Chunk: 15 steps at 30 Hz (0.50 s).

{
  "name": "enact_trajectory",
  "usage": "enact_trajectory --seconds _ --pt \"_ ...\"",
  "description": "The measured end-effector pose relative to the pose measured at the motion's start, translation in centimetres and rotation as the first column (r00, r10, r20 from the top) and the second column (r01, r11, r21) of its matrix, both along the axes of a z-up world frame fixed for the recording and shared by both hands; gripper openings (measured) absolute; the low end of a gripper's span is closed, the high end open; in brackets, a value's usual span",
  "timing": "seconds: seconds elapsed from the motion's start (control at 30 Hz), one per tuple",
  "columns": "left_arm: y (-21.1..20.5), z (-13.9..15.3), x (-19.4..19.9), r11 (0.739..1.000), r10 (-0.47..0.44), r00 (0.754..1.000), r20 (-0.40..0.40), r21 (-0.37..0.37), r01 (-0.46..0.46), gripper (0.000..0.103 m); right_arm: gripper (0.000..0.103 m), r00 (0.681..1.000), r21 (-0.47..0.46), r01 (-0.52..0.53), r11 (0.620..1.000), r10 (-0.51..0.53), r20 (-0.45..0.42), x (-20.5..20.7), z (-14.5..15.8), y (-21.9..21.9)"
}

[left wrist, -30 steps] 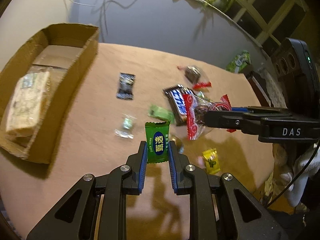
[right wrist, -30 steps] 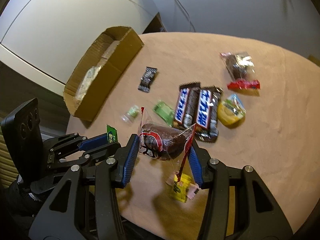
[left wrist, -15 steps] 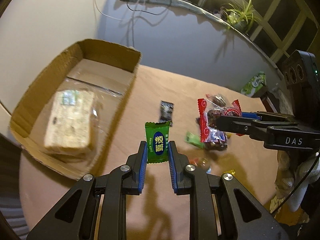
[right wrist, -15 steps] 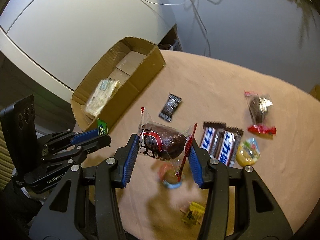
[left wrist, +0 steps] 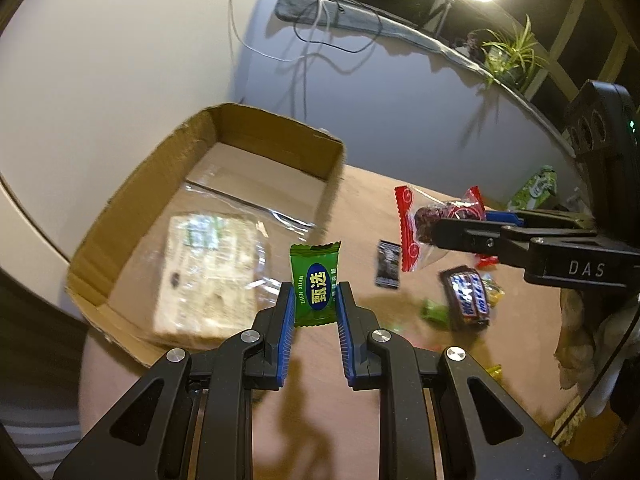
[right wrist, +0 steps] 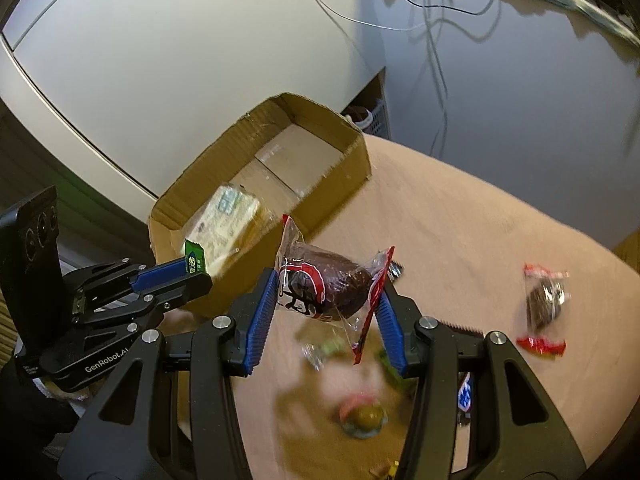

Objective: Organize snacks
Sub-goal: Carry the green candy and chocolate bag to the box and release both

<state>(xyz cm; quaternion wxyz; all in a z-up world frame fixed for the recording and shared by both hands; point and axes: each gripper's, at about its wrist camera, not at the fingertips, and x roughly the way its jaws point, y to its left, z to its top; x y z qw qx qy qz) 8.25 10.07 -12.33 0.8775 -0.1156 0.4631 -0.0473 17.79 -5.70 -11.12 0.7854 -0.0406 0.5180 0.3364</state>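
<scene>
Gripping a green candy [left wrist: 315,285] upright between its blue pads, my left claw [left wrist: 316,312] hangs over the near edge of the cardboard box [left wrist: 280,128]. My right claw [right wrist: 326,312] is clamped on a clear, red-edged packet holding a dark brown snack [right wrist: 324,285], with the packet tilted and its red seam hanging down past the pads. From the right wrist view the left claw [right wrist: 188,276] shows at the left with the green candy [right wrist: 195,259] poking out above the box wall.

Beneath the right claw the table [right wrist: 500,240] carries a blurred round sweet [right wrist: 363,416] (too smeared to name). Further out, the left wrist view shows two Snickers bars [left wrist: 466,296] lying side by side, a small black packet [left wrist: 388,264] and a green wrapper [left wrist: 436,312] on the table, all outside the box. A second red-ended packet [right wrist: 544,300] lies well to the right.

Inside the box rests one pale wrapped block [left wrist: 208,276], near its front wall; the far half of the box floor is bare cardboard.
</scene>
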Motion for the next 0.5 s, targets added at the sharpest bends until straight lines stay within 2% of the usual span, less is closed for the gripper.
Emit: enact_trajectory --seconds 0.5 --pt "2.8 -0.7 1.9 0.998 0.057 0.998 -0.017 0.041 -0.057 0.019 0.05 0.998 -0.019 -0.051 0.999 0.051 0.02 3.8 -0.8 5.7"
